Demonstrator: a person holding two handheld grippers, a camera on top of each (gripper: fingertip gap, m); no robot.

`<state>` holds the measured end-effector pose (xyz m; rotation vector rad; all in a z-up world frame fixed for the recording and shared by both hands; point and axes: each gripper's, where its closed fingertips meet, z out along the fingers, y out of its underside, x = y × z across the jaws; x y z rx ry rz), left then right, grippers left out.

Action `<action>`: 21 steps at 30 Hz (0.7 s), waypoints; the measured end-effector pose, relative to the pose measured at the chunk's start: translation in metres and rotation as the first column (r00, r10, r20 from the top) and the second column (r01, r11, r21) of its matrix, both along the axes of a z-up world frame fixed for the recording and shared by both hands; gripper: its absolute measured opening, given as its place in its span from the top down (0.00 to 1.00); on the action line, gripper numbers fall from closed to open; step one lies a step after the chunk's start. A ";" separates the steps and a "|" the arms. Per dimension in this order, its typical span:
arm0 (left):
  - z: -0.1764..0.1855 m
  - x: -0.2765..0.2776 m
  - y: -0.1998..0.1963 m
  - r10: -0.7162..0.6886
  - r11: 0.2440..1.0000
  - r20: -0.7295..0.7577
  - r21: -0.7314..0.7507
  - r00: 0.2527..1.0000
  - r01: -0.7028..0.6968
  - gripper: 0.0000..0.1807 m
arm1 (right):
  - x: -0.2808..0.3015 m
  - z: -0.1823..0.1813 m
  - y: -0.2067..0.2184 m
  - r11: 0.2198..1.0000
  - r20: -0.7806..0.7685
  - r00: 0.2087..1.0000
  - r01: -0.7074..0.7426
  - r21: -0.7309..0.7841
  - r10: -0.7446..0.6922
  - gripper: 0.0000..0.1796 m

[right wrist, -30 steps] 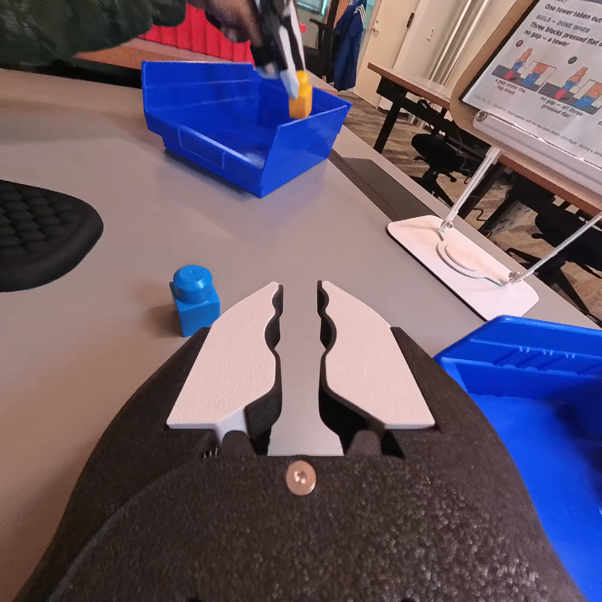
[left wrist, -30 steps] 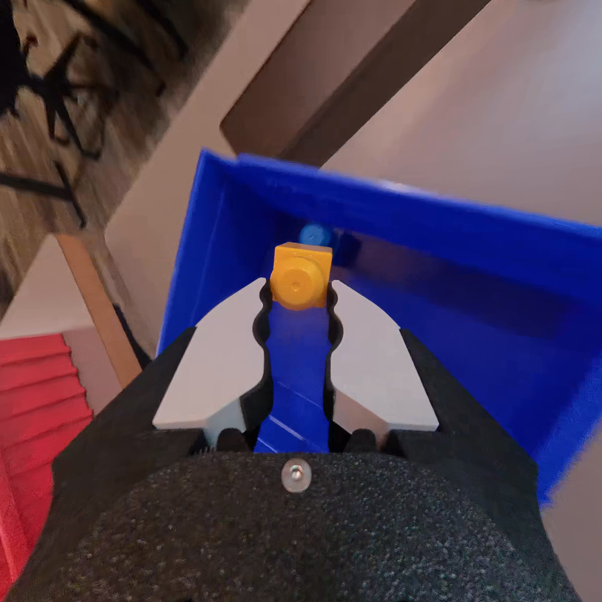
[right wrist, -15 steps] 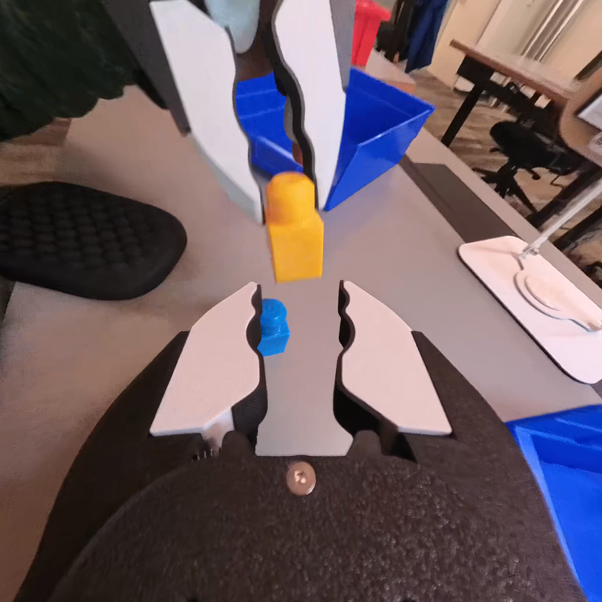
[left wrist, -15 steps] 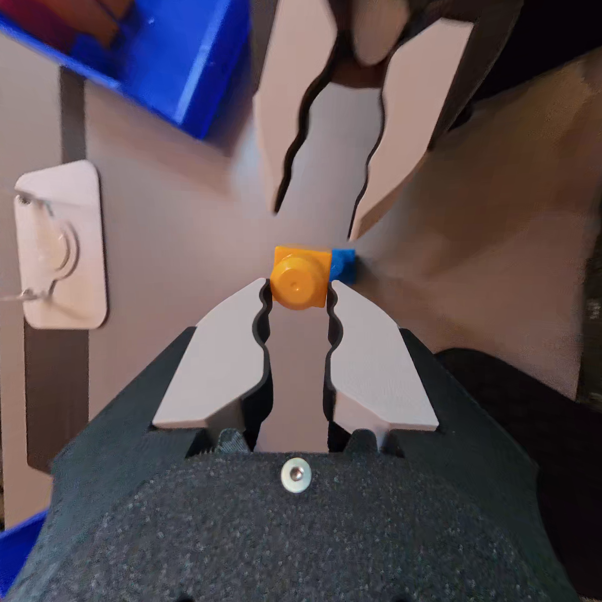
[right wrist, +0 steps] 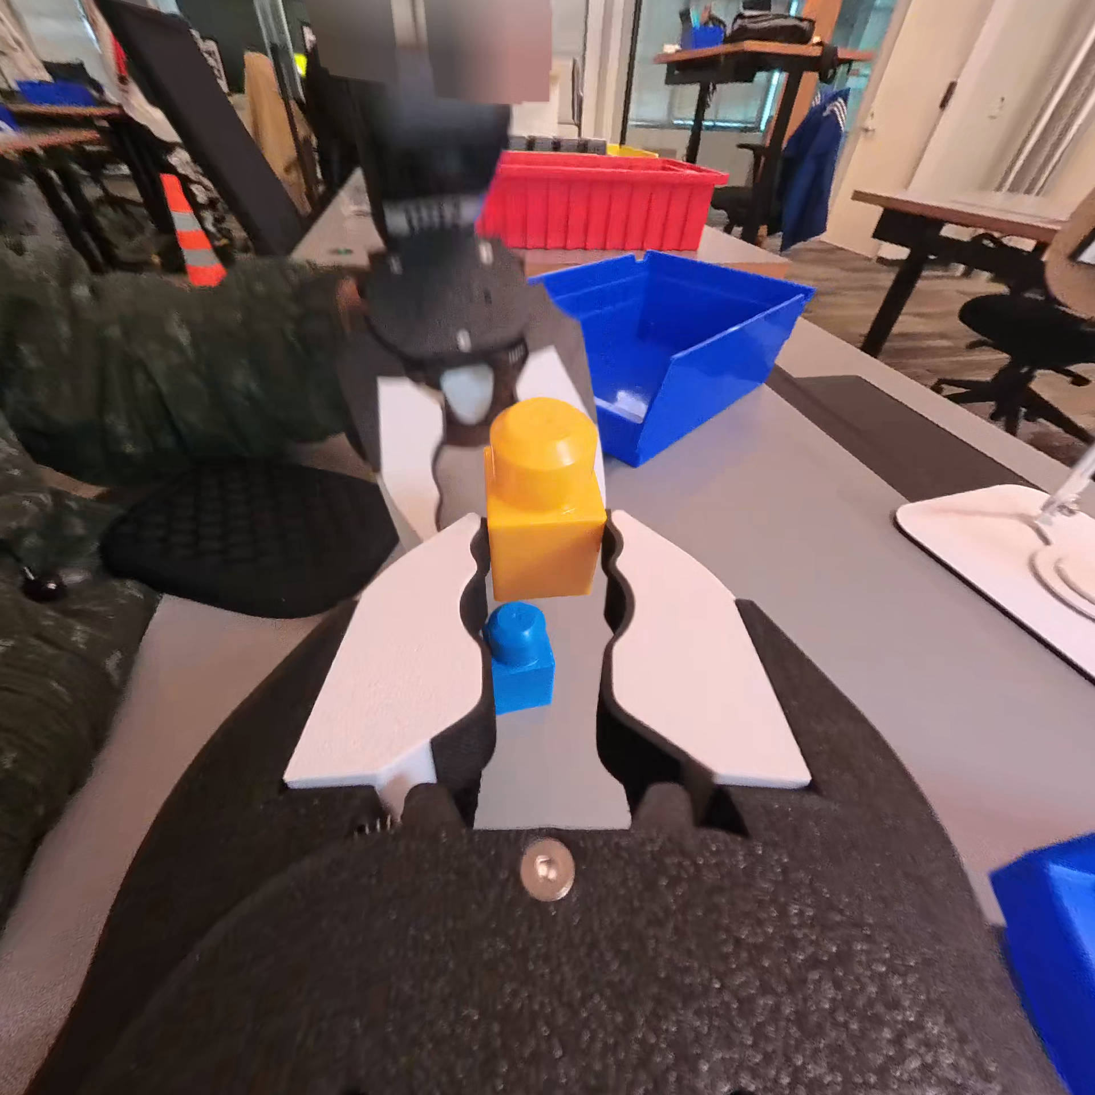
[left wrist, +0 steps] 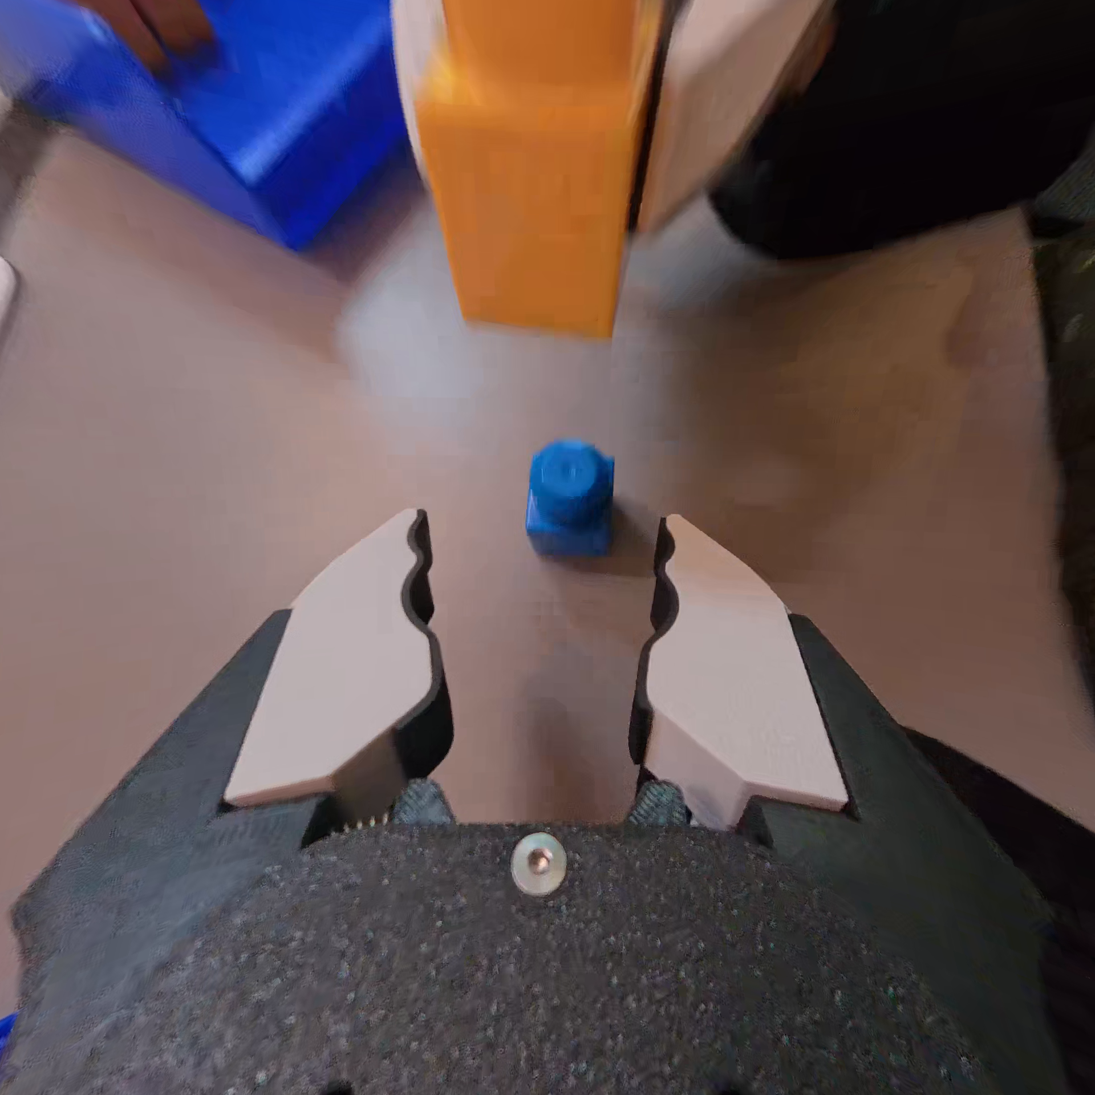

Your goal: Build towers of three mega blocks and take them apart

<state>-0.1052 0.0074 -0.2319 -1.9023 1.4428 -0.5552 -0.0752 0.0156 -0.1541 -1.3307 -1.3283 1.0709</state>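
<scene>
An orange mega block [right wrist: 542, 521] hangs in the air, clamped between the fingertips of my right gripper [right wrist: 545, 520], which is shut on it. A small blue mega block [right wrist: 521, 658] stands stud up on the grey table [right wrist: 800, 592], right below the orange one. My left gripper [left wrist: 543, 518] is open and empty, pointing down at the blue block [left wrist: 569, 498]. In the left wrist view the orange block [left wrist: 533, 178] is large and blurred at the top, between the right gripper's fingers [left wrist: 687, 118]. The left gripper's fingers [right wrist: 409, 462] show just behind the orange block.
A blue bin [right wrist: 681, 367] sits behind the blocks, also in the left wrist view [left wrist: 207, 101]. A red crate [right wrist: 592, 201] is farther back. A black mesh pad [right wrist: 249, 533] lies at left, a white stand base [right wrist: 995, 545] at right, another blue bin [right wrist: 1049, 948] at the lower right. Tip to tip, the grippers are about 8 cm apart.
The left gripper carried the orange block from the bin to above the blue block, then let go and opened. The right gripper closed on the orange block and now holds it.
</scene>
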 end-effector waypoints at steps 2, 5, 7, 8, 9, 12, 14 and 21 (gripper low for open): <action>-0.031 0.001 -0.001 0.005 0.999 -0.011 -0.032 1.000 -0.005 0.61 | -0.005 -0.002 0.001 1.000 -0.002 1.000 -0.021 -0.020 0.021 0.80; -0.053 0.011 0.001 0.016 1.000 -0.032 -0.021 0.999 -0.017 0.68 | -0.015 -0.012 -0.001 0.998 0.018 0.999 -0.050 -0.039 0.051 0.80; -0.054 0.018 0.004 0.036 0.999 -0.015 -0.012 0.999 -0.037 0.80 | -0.019 -0.024 -0.002 0.997 0.056 0.996 -0.060 -0.040 0.062 0.80; -0.054 0.019 0.004 0.025 1.000 -0.022 -0.004 0.999 -0.025 0.80 | -0.020 -0.030 -0.003 0.997 0.079 0.995 -0.062 -0.041 0.065 0.80; -0.054 0.018 0.003 0.018 1.000 -0.032 0.000 0.999 -0.018 0.80 | -0.020 -0.035 -0.002 0.997 0.101 0.993 -0.063 -0.042 0.067 0.80; -0.055 0.019 -0.001 0.009 1.000 -0.024 -0.016 1.000 -0.009 0.80 | -0.019 -0.049 -0.003 0.996 0.170 0.982 -0.068 -0.052 0.076 0.80; -0.055 0.019 -0.002 0.010 1.000 -0.030 -0.014 0.999 -0.011 0.80 | -0.018 -0.062 -0.005 0.996 0.241 0.967 -0.073 -0.047 0.082 0.80; -0.055 0.018 -0.002 0.015 1.000 -0.022 -0.018 1.000 -0.015 0.80 | -0.017 -0.080 -0.010 0.996 0.303 0.950 -0.063 -0.067 0.081 0.80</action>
